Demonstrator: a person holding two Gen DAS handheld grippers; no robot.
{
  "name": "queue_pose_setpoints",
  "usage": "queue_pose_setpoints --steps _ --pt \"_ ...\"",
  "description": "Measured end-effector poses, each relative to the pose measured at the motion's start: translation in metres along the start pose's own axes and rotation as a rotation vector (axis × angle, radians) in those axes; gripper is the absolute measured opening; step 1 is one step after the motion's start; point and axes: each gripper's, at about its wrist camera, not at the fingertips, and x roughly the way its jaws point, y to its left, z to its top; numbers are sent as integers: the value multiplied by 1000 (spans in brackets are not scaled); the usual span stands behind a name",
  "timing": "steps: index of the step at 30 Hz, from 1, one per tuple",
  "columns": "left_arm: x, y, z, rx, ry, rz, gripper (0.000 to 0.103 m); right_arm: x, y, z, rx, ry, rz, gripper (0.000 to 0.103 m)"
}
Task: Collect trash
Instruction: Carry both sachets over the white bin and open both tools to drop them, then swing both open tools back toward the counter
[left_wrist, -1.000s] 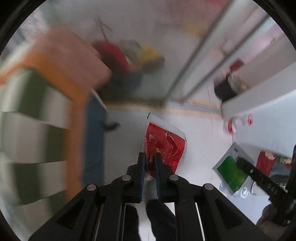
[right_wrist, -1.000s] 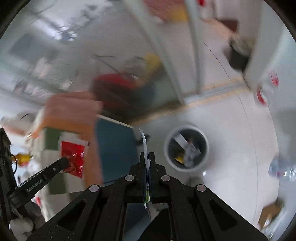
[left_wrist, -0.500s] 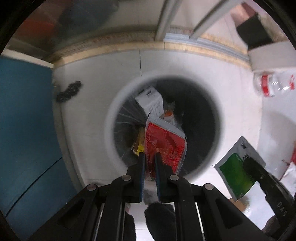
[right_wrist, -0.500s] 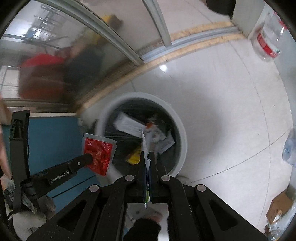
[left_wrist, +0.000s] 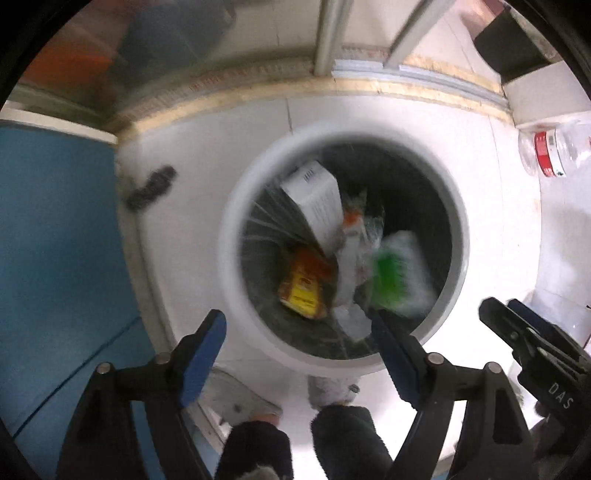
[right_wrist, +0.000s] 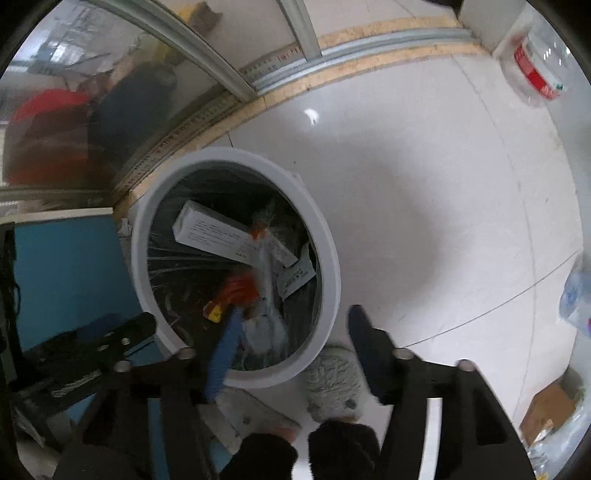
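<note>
Half a second ago each pair of jaws pinched a wrapper above the bin; now both are spread wide and grip nothing. In the left wrist view the left gripper (left_wrist: 295, 332) frames the white round trash bin (left_wrist: 460, 236) at centre frame, and the green sachet (left_wrist: 397, 273), blurred, sits inside the bin's mouth just beside the right blue pad. The red sachet that the left jaws held cannot be picked out with certainty; a red and yellow packet (left_wrist: 304, 286) lies low in the bin, left of the green one. Above them leans a white carton (left_wrist: 317, 199) with printed lines too smeared to read.

Far left of that view is a blue panel (left_wrist: 55, 240), and a dark small object (left_wrist: 149, 184) lies on the white tiled floor (left_wrist: 221, 147) beside it. At upper right a clear plastic bottle (left_wrist: 554, 153) with a red label is cut off by the frame edge. At lower right the right gripper's body shows the letters "DAS".

In the right wrist view the right gripper (right_wrist: 291, 328) hangs over the bin's near rim, its left pad blurred. The bin's contents under that pad are smeared. A grey fluffy slipper (right_wrist: 332, 380) shows between the arms at the bottom.
</note>
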Motion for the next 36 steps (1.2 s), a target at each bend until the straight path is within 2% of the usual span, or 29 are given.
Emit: queue_pose_setpoints --steps 1,2,3,6,9,17,21,28,33,36 --pt "-13 1 -3 3 -18 14 86 -12 5 -2 -22 -15 -23 85" --pt "-21 2 -5 5 -26 24 92 -21 9 -4 -37 -22 -41 92" --pt "-32 2 -8 8 -32 32 103 -34 14 -7 -54 -33 -69 103" --pt "-72 2 -19 4 -66 48 103 -70 24 -16 -86 -59 -123 103" --pt "-108 4 -33 7 -98 46 103 -106 29 -25 -89 -75 -138 103" --pt "-235 7 -94 -16 -174 35 103 -254 54 -72 -129 -180 -202 103" --pt "-304 12 -129 -33 -213 34 103 -323 68 -99 -146 -219 -201 103" --pt "-397 24 -181 -69 -266 11 103 -440 95 -150 -188 -297 -189 103" --pt "-442 30 -205 -77 -322 6 103 -496 107 -173 -204 -339 -172 103" --pt "-461 36 -215 -90 -356 -4 103 -515 111 -184 -210 -355 -156 103"
